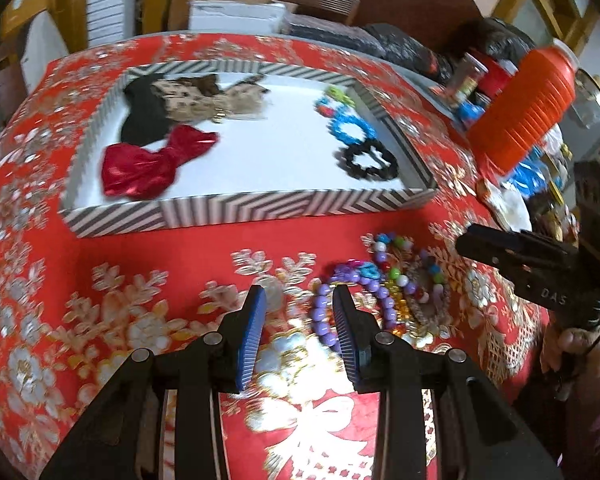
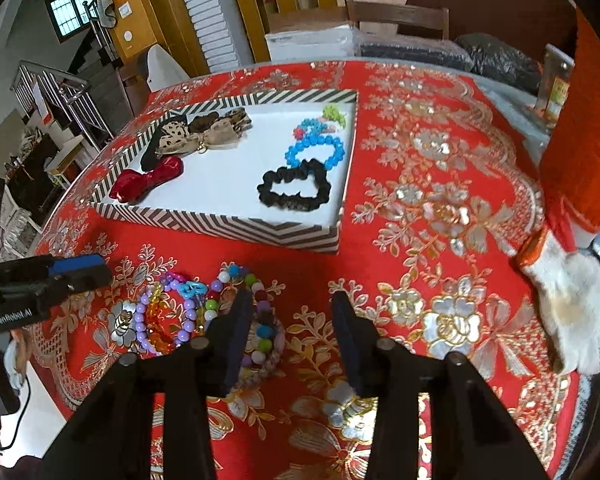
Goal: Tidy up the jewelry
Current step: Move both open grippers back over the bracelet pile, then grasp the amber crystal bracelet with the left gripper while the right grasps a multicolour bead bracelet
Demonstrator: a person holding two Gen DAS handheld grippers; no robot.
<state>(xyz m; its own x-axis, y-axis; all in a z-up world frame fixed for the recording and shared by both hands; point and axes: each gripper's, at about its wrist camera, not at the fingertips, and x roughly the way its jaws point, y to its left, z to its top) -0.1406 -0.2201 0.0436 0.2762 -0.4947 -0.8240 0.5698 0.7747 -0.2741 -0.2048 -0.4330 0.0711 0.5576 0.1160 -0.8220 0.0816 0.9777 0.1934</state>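
A pile of bead bracelets lies on the red tablecloth in front of a striped tray. The tray holds a red bow, leopard and black bows, a black scrunchie and a blue bead bracelet. My left gripper is open and empty, just left of the pile, its right finger at the purple beads. My right gripper is open and empty, just right of the pile.
An orange ribbed container stands at the table's right side among small clutter. A white furry item lies at the right edge. Boxes and chairs stand behind the table.
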